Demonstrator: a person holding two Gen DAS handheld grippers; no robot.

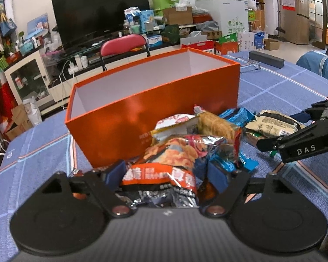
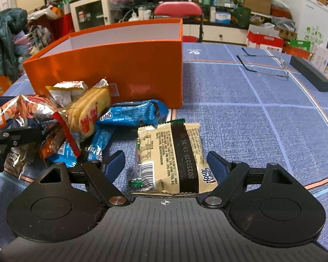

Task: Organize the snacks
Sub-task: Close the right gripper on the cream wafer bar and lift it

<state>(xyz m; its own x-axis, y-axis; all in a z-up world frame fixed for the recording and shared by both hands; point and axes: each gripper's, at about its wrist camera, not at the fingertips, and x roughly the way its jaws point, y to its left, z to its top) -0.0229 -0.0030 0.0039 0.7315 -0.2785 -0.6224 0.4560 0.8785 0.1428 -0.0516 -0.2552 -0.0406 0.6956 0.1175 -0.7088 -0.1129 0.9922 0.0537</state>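
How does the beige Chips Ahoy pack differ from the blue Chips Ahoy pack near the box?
The beige Chips Ahoy pack lies flat, back side up, between the right gripper fingers. The blue Chips Ahoy pack shows its front and rests in the pile against the orange box. Both carry the same brand and look sealed.

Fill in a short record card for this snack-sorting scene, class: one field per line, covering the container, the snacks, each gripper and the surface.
Container: orange box, lid off, no snacks seen inside
Snack pile: heaped on the cloth in front of the box
Left gripper: fingers either side of a foil crisp bag; grip cannot be confirmed
Right gripper: open, straddling a beige Chips Ahoy pack lying flat
Other snacks: blue Chips Ahoy packs, yellow cracker pack
Surface: blue checked tablecloth
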